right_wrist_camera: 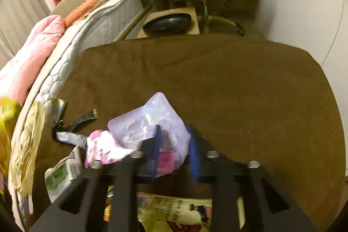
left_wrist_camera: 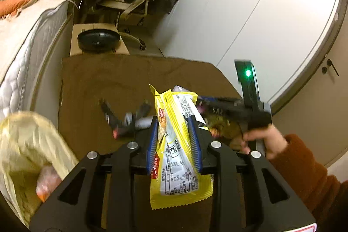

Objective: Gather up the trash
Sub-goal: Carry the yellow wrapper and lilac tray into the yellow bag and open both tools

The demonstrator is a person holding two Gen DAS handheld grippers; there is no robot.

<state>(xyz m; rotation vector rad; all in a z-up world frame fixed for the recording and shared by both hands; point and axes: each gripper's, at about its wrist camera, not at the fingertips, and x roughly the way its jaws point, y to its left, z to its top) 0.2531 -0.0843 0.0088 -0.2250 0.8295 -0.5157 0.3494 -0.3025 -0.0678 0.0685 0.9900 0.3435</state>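
Gripping a yellow wafer wrapper (left_wrist_camera: 174, 145) between its blue pads, the left gripper (left_wrist_camera: 174, 129) holds it lifted above the brown cloth (left_wrist_camera: 91, 84), with the pale yellow trash bag (left_wrist_camera: 26, 156) gaping just to its left. Over on the other side, the right gripper (right_wrist_camera: 174, 140) hangs with its jaws spread either side of a lilac plastic pouch (right_wrist_camera: 148, 121) lying on the cloth, nothing pinched yet as far as I can tell. Risk one, I'd say: the wafer wrapper is held across its middle only, slick foil with a long free tail below the pads, so a quick swing toward the bag could let it slide out or catch on the bag's floppy rim. Risk two: the lilac pouch looks thin, glossy and flat, so closing on it may just skate it along the cloth, or drag the pink-and-white wrapper (right_wrist_camera: 102, 149) touching it. More litter waits nearby: a green-and-white carton (right_wrist_camera: 63, 173), a grey and black scrap (right_wrist_camera: 71, 134), and a printed yellow packet (right_wrist_camera: 174, 212) under the right gripper. That wafer wrapper is crinkled, torn open at the top, and looks empty and light.
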